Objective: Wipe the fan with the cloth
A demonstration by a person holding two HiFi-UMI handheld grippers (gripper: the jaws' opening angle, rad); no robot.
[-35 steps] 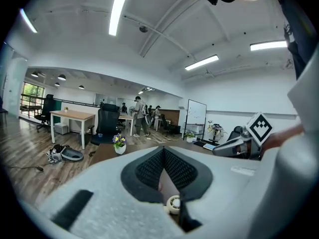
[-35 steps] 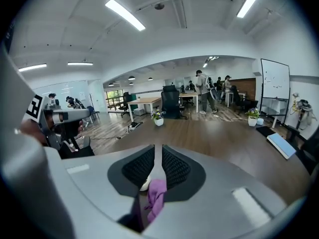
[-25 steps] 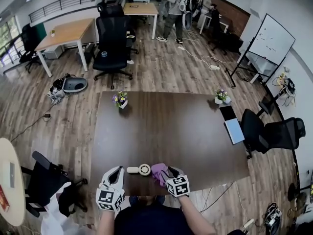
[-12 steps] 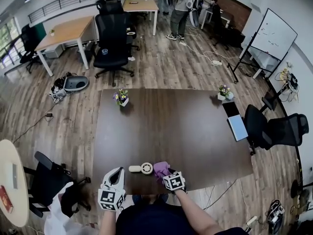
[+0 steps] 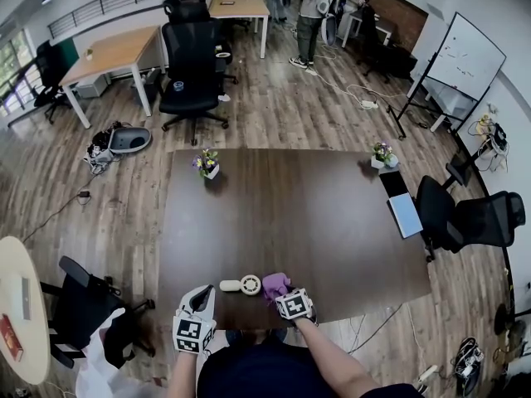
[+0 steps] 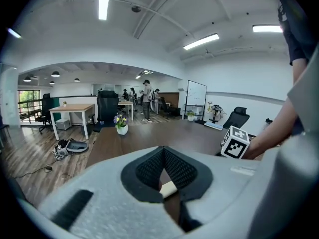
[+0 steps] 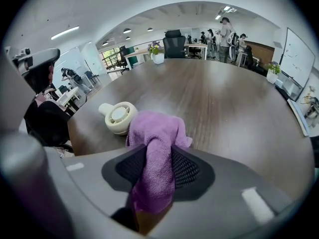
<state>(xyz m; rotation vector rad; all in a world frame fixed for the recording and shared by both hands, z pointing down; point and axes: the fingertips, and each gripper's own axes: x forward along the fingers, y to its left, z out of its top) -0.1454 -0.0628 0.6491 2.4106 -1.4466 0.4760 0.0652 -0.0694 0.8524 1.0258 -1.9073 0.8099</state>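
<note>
My right gripper clamps the purple cloth beside the fan, lying flat, handle pointing left; my left gripper is closed, empty.

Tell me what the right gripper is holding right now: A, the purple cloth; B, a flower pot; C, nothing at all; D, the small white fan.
A: the right gripper view shows the purple cloth pinched between the jaws of the right gripper, while the fan lies free just beyond it.
</note>
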